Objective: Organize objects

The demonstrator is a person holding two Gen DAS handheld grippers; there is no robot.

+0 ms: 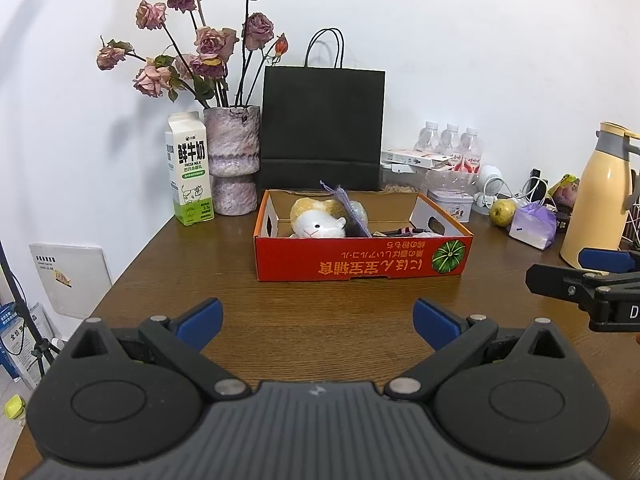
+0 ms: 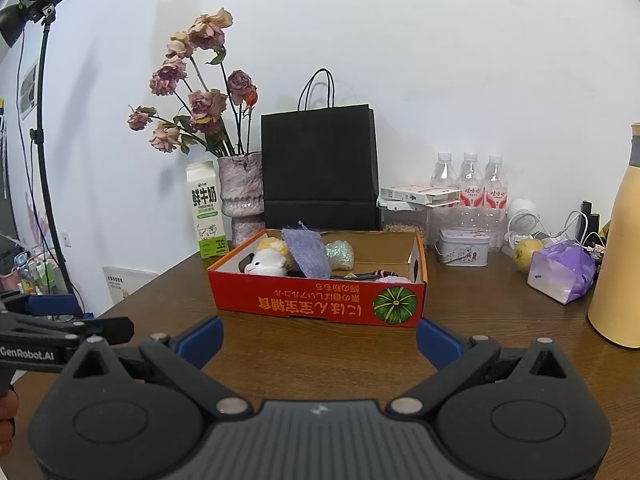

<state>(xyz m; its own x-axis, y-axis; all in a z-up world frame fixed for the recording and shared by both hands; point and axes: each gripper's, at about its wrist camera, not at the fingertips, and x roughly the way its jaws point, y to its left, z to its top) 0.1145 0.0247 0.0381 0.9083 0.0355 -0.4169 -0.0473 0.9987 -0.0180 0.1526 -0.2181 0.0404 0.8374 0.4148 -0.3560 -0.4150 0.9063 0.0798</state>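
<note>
A red cardboard box [image 1: 360, 258] [image 2: 312, 300] with a pumpkin picture sits mid-table. Inside it lie a white and yellow plush toy [image 1: 318, 220] [image 2: 269, 260], a purple cloth pouch [image 1: 354, 210] [image 2: 306, 254], a glittery bundle [image 2: 340, 254] and some dark small items. My left gripper [image 1: 318, 322] hovers open in front of the box, nothing between its blue fingers. My right gripper [image 2: 320, 338] is open too, close to the box's front wall. The right gripper shows at the right edge of the left wrist view [image 1: 584, 276]; the left one shows at the left edge of the right wrist view [image 2: 60, 320].
Behind the box stand a black paper bag [image 1: 322, 128], a vase of dried roses [image 1: 232, 160] and a milk carton [image 1: 190, 172]. To the right are water bottles [image 2: 468, 180], a tin [image 2: 464, 246], a pear [image 2: 526, 254], a purple bag [image 2: 564, 272] and a yellow thermos [image 2: 616, 256].
</note>
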